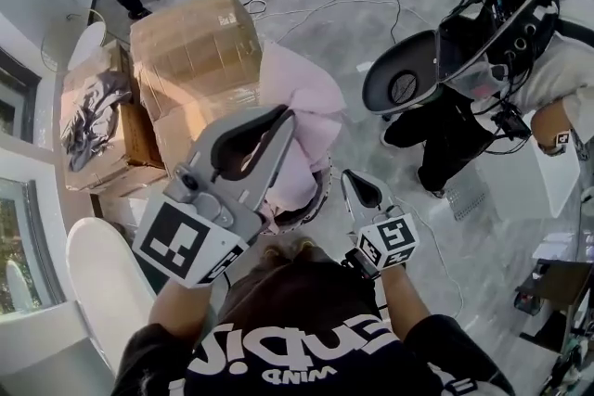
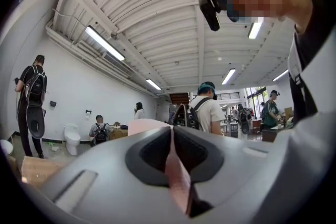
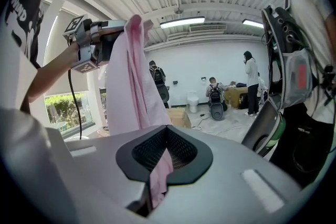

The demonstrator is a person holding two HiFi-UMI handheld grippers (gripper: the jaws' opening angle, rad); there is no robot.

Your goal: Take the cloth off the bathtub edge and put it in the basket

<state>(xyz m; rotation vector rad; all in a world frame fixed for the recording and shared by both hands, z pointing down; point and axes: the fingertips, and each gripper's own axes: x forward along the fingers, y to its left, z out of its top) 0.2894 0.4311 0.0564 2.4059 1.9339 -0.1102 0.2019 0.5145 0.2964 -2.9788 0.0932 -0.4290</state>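
Mostly hidden under the cloth (image 1: 306, 97) and the left claw (image 1: 281, 121) from above: only a dark curved rim of what looks like the basket (image 1: 322, 192). Cannot tell how much cloth lies inside it. Pale pink, soft, bunched in long folds. Pinched by both claws: left pressed together on a thin fold, right claw (image 1: 355, 181) closed on a hanging edge. Draped between them, over that rim, beside cardboard boxes (image 1: 195, 42).

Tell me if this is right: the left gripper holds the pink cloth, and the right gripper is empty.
Not quite: the right gripper also pinches the pink cloth, as the right gripper view shows. The left gripper does hold it.
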